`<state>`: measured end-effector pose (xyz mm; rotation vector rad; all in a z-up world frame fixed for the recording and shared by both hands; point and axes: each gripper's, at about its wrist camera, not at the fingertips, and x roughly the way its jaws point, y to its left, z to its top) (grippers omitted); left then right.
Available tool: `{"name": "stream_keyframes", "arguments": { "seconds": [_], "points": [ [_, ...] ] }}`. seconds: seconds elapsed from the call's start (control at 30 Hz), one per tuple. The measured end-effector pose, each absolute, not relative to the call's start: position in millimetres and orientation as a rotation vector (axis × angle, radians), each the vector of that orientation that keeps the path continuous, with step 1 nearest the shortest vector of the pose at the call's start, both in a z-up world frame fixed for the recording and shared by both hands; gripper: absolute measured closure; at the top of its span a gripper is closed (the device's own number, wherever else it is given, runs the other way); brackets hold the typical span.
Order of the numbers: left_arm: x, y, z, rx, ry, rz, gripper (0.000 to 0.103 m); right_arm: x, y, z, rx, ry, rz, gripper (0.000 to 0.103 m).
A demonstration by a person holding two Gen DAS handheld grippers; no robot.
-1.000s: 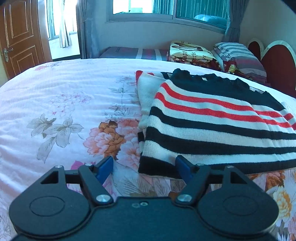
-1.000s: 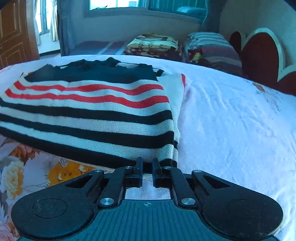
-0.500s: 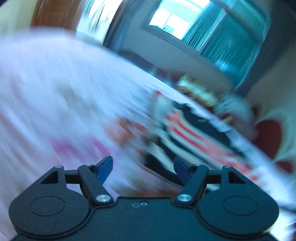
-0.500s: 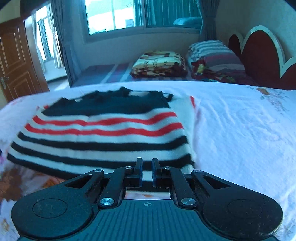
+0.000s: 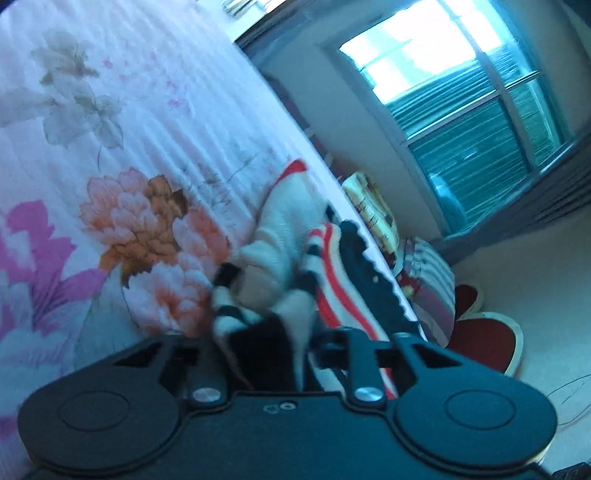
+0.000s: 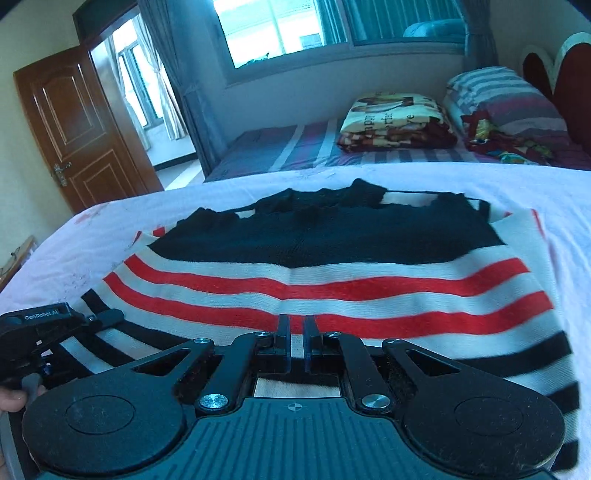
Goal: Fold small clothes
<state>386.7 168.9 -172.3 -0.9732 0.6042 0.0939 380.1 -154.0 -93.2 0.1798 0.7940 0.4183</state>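
Because the striped knit sweater (image 6: 332,291) already lies narrowed on the floral quilt (image 5: 122,122), with its sides turned under and the black collar end (image 6: 332,229) pointing toward the window (image 6: 288,26), you hold it at the hem so the near half can be carried over the far half. Your right gripper (image 6: 294,345) has its jaws pressed nearly together on the hem near the middle, a thin white layer of knit showing just below the blue pads, which I judge is a pinch on the sweater's edge and not on the quilt. Your left gripper (image 5: 266,343) is tilted hard over at the sweater's left hem corner, and its jaws are closing with bunched black-and-white knit (image 5: 258,295) gathered between them; the view is blurred, so whether the pads already bite cannot be told for sure, though the cloth looks drawn up into them. From the right wrist view the left gripper's body (image 6: 40,332) sits at the left hem edge, with a fingertip (image 6: 11,398) of your hand just showing below it. Two grips spread along the hem keep the fold line straight. The risk I see is the left side catching only the top layer, which would let the tucked sleeve slide out.
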Motion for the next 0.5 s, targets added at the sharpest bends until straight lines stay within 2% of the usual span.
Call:
{"name": "stream_keyframes", "arguments": {
  "seconds": [0.07,0.13,0.2,0.3,0.5],
  "points": [
    [380,169,-161,-1.002,0.568,0.061,0.089,384,-149,-94,0.183,0.784,0.434,0.095],
    [374,162,-144,-0.918,0.525,0.034,0.089,386,-147,-98,0.194,0.766,0.460,0.095],
    [375,163,-153,-0.914,0.566,0.058,0.089,392,-138,-114,0.148,0.816,0.454,0.096],
    [375,176,-177,-1.011,0.605,0.066,0.089,392,-136,-122,0.126,0.795,0.459,0.096],
    [372,167,-144,-0.956,0.539,0.007,0.089,396,-141,-128,0.150,0.793,0.458,0.098]
  ]
}}
